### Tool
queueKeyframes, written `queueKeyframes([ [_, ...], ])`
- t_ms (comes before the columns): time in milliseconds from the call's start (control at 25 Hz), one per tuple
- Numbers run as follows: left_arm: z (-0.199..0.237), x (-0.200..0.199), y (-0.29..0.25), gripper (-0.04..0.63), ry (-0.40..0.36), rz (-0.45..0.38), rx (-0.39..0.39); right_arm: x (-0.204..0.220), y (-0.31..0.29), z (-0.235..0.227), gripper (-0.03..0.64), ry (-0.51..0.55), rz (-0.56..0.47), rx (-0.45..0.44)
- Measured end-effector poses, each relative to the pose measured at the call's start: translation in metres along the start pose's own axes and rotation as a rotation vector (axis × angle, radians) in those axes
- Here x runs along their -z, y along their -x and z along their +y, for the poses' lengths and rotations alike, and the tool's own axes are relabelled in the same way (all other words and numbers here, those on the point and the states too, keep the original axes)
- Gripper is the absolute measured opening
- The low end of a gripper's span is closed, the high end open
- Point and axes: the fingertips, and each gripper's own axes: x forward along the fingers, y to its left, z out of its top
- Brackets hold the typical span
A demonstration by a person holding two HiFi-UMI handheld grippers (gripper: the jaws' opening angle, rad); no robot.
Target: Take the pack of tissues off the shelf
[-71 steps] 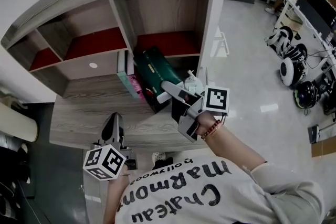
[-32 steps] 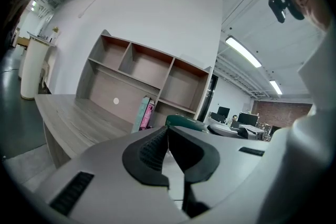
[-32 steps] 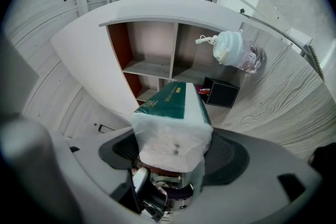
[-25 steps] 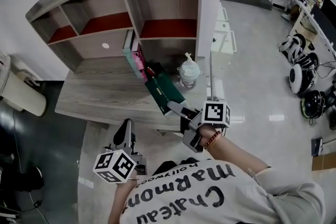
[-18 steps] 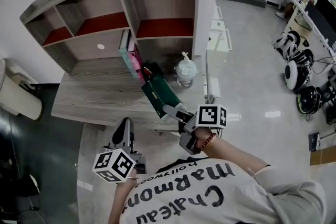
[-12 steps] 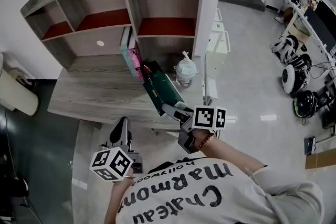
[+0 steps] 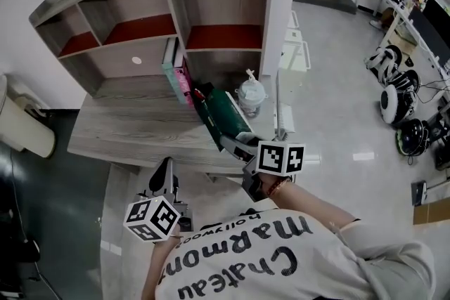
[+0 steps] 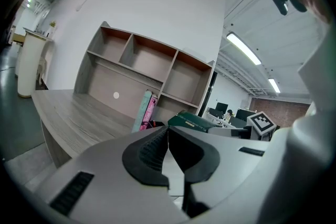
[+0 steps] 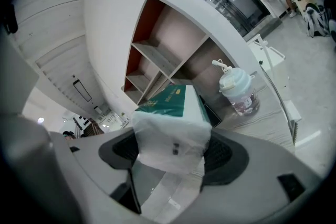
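Head view: my right tongs grip the green, boxy pack of tissues, which points to eleven o'clock over the wood-grain bench. Left gripper view: I see my left tongs pinched together, empty. Right gripper view: ribbed pads squeeze the pack's crinkly white end.

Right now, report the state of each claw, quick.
Left claw: closed, nothing in it.
Right claw: closed on the pack of tissues.
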Motion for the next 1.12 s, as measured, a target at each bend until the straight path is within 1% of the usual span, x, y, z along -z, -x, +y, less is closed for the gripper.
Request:
queueKeyframes([
  [200, -0.002, -0.003, -0.001, 0.018, -0.005, -0.008, 0.004, -0.005, 0.002, -0.006, 0.354, 0.066, -0.008, 0.043],
  [360, -0.004, -0.003, 0.000, 0.018, -0.006, -0.012, 0.005, -0.002, 0.003, -0.008, 0.354, 0.092, -0.001, 0.054],
  [720, -0.009, 0.006, 0.006, 0.018, 0.002, -0.003, 0.002, 0.010, 0.009, -0.013, 0.354, 0.097, 0.027, 0.056],
  [1120, -0.015, 0.022, 0.006, 0.018, 0.024, 0.012, 0.011, 0.021, 0.019, -0.025, 0.354, 0.089, 0.055, 0.082],
])
